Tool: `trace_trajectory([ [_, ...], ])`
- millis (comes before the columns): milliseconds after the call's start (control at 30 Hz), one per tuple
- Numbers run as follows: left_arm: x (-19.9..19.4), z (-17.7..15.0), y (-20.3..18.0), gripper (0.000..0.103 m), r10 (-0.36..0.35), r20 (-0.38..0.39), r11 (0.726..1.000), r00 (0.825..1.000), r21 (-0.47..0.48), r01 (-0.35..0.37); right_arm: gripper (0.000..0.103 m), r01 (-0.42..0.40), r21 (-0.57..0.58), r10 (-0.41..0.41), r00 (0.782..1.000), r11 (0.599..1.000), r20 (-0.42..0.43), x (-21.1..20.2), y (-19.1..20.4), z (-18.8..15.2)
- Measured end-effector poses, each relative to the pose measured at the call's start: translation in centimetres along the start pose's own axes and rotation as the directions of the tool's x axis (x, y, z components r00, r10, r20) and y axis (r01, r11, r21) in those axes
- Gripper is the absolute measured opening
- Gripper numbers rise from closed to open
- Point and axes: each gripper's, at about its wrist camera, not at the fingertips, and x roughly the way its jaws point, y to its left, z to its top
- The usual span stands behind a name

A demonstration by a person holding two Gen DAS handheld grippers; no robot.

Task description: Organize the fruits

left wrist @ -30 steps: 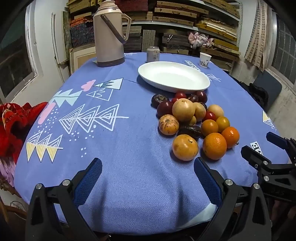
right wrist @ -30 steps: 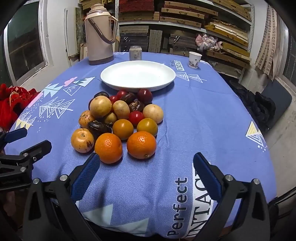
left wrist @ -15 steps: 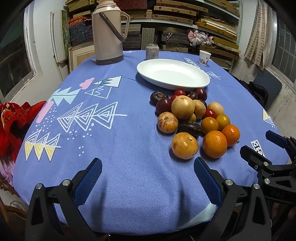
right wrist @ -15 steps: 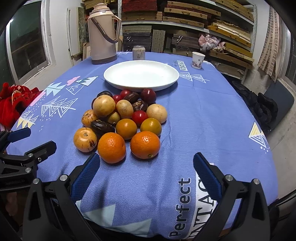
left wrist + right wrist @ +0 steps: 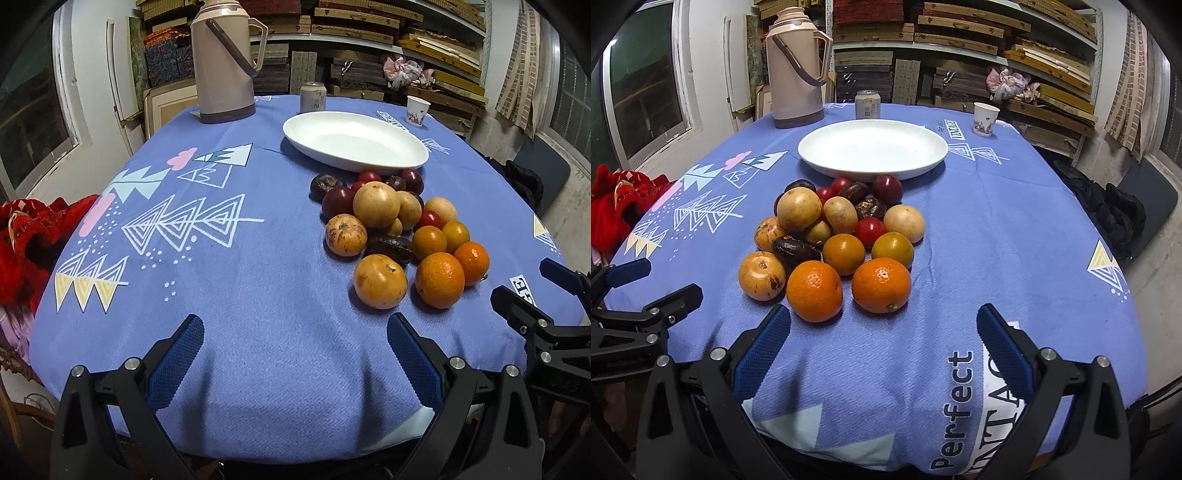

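Note:
A heap of fruit (image 5: pixel 395 229) (image 5: pixel 834 236) lies on the blue tablecloth: oranges, tan round fruits, red and dark ones. Behind it stands an empty white oval plate (image 5: pixel 354 142) (image 5: pixel 873 149). My left gripper (image 5: pixel 295 332) is open near the table's front edge, left of the heap, holding nothing. My right gripper (image 5: pixel 882 325) is open too, just in front of two oranges (image 5: pixel 814 291) (image 5: pixel 881 285). Each gripper shows at the edge of the other's view: the right gripper (image 5: pixel 532 291), the left gripper (image 5: pixel 650 284).
A beige thermos (image 5: pixel 225 62) (image 5: pixel 796 66), a drinks can (image 5: pixel 312 96) (image 5: pixel 867 104) and a paper cup (image 5: pixel 416 110) (image 5: pixel 985 119) stand at the table's far side. Red cloth (image 5: pixel 26 236) lies off the left edge. Shelves of stacked boards fill the back wall.
Both grippers have edged forward towards the fruit, which looks slightly nearer. Nothing was picked up and both stay open.

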Motion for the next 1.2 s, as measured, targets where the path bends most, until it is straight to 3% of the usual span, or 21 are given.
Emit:
trace_trajectory([
  [1200,0.71,-0.44,0.13,0.100,0.016,-0.034,1.000,0.999,-0.014,-0.016,0.099,-0.010,-0.012,0.010,1.000,1.000,-0.015,0.75,0.50,-0.56],
])
